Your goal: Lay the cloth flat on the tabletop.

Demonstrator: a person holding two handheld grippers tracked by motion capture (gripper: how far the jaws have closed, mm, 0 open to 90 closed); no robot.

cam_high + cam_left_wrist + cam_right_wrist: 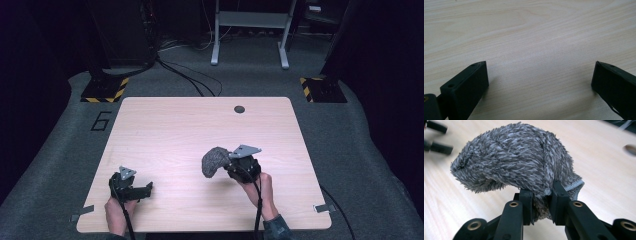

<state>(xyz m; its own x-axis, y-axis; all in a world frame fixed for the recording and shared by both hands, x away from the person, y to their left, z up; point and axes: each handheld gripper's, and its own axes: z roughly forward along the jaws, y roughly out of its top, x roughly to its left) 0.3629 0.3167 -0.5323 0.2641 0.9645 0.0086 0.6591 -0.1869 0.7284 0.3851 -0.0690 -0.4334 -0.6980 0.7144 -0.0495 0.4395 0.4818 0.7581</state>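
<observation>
On the desk [165, 130], toward five o'clock from its middle, the right gripper [226, 164] holds a grey fuzzy cloth [214, 161], bunched into a rounded lump. In the right gripper view the two black jaws stand close together and pinch the lower edge of the cloth [516, 157] near its stitched hem, with fabric squeezed between the pads; the rest of it swells up and away toward eleven o'clock, raised off the wood with its shadow beneath. The person's right hand [260, 187] comes in from six o'clock, and a cable trails back along the wrist.

At about seven o'clock on the desk, near the front edge, sits the left gripper [145, 189], pointing toward three o'clock. In the left gripper view its jaws are spread wide, one at the lower left and one at the lower right, with nothing between them but bare pale wood grain. The left hand [117, 210] grips it from behind.

A small dark round hole [239, 109] lies in the desk toward one o'clock, well apart from both grippers.
</observation>
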